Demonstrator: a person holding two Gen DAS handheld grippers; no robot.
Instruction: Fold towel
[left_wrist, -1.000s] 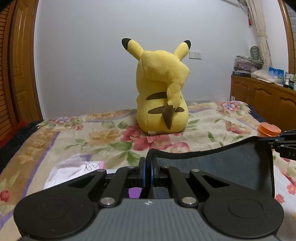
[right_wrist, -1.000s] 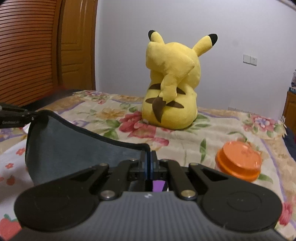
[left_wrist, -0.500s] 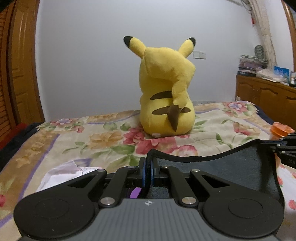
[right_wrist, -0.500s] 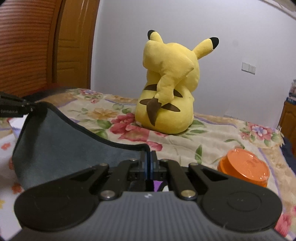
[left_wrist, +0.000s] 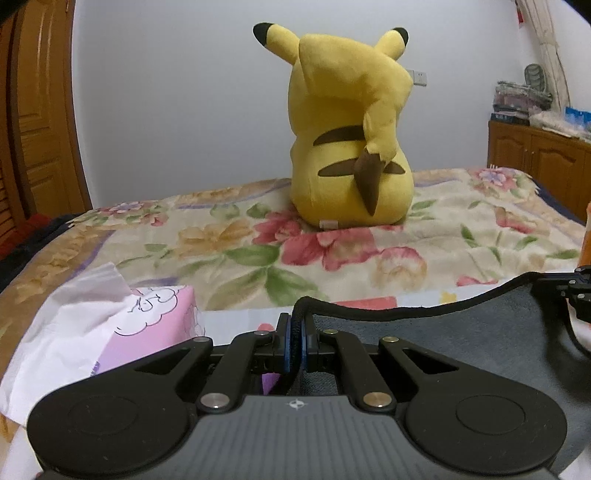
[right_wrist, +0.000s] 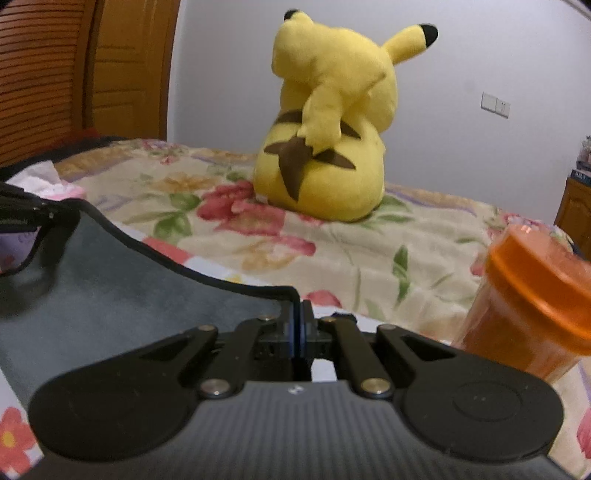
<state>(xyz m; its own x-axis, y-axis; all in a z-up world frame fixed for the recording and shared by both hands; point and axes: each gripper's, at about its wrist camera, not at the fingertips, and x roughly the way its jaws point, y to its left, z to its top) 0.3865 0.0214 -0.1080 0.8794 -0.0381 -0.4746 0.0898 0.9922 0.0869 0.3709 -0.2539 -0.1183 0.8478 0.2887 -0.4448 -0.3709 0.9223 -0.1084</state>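
A dark grey towel (left_wrist: 461, 332) with a black hem hangs stretched between my two grippers, low over the flowered bed. My left gripper (left_wrist: 295, 332) is shut on its left corner. My right gripper (right_wrist: 298, 325) is shut on its right corner, and the towel (right_wrist: 110, 288) spreads to the left of it. In the left wrist view the right gripper (left_wrist: 576, 295) shows at the right edge, holding the far corner. In the right wrist view the left gripper (right_wrist: 29, 218) shows at the left edge.
A yellow Pikachu plush (left_wrist: 347, 147) sits on the bedspread (left_wrist: 461, 236) ahead. A pink tissue box (left_wrist: 140, 332) lies close at the left. An orange lidded jar (right_wrist: 532, 302) stands close at the right. A wooden cabinet (left_wrist: 535, 162) is at the far right.
Both grippers have moved forward and down toward the bed with the towel. The tissue box and the orange jar now appear much closer.
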